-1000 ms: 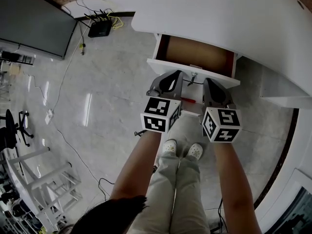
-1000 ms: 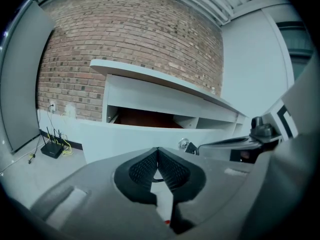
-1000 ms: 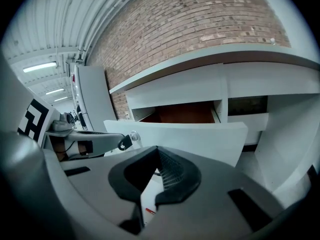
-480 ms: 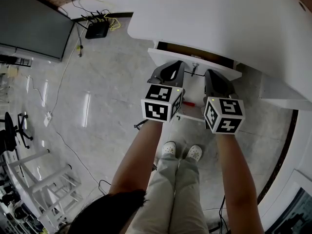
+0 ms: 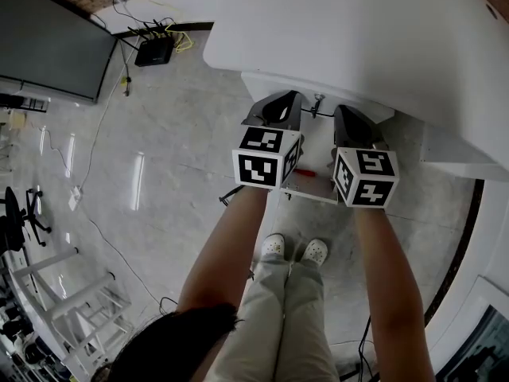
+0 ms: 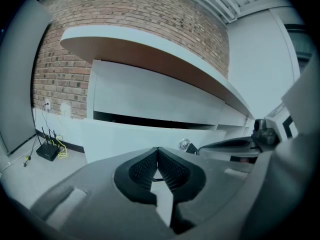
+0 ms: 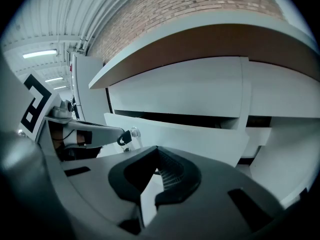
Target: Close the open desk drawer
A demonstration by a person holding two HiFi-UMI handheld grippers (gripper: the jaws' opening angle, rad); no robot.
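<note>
White drawer (image 6: pixel 130 136), all but home under the table (image 5: pixel 358 30), lies straight ahead of us, its long front running crosswise, with our left tool (image 6: pixel 158 151) and right tool (image 7: pixel 157 149) equally near, both pinched together on nothing.

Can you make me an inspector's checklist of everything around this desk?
Surface: white desk top, bare.
Job's things: drawer almost shut, with a dark gap above its front; key in its lock.
Clutter: small red thing below the tools, can't tell what it is.
Grippers: left tool shut, empty, tip at the drawer front; right tool the same.
Cables: router with a yellow cable by the wall.
Surroundings: brick wall, dark screen, shiny floor.
</note>
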